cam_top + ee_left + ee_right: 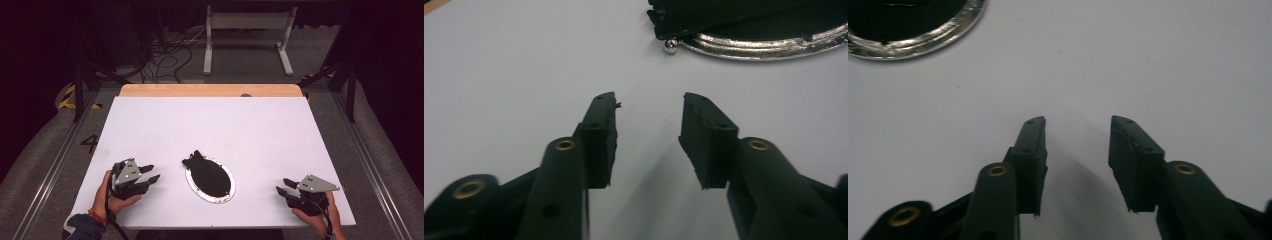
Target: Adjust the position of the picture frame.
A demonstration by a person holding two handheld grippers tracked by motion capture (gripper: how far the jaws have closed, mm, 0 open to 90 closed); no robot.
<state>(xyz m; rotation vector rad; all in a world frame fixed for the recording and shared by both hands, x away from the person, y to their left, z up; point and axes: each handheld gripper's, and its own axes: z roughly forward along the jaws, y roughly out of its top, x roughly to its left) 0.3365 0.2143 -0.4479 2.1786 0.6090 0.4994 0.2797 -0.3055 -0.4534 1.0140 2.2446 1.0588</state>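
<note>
A black fish-shaped piece [206,171] lies on an oval silver plate [223,198] near the front middle of the white table. Its tail end [704,17] juts past the plate's rim [769,47], and a small silver ball [670,46] sits beside that rim. My left gripper [151,173] rests on the table to the left of the plate, open, nothing between its jaws. My right gripper [281,186] rests to the right of the plate, open and empty, pointing toward the plate rim [943,35]. In their own views the left gripper [650,100] and right gripper [1078,122] show a clear gap.
The white table top [210,130] has a wooden strip [210,90] along its far edge. Beyond it stand a white frame [247,37] and loose cables [170,55] on the floor. Metal rails [372,165] run along both sides.
</note>
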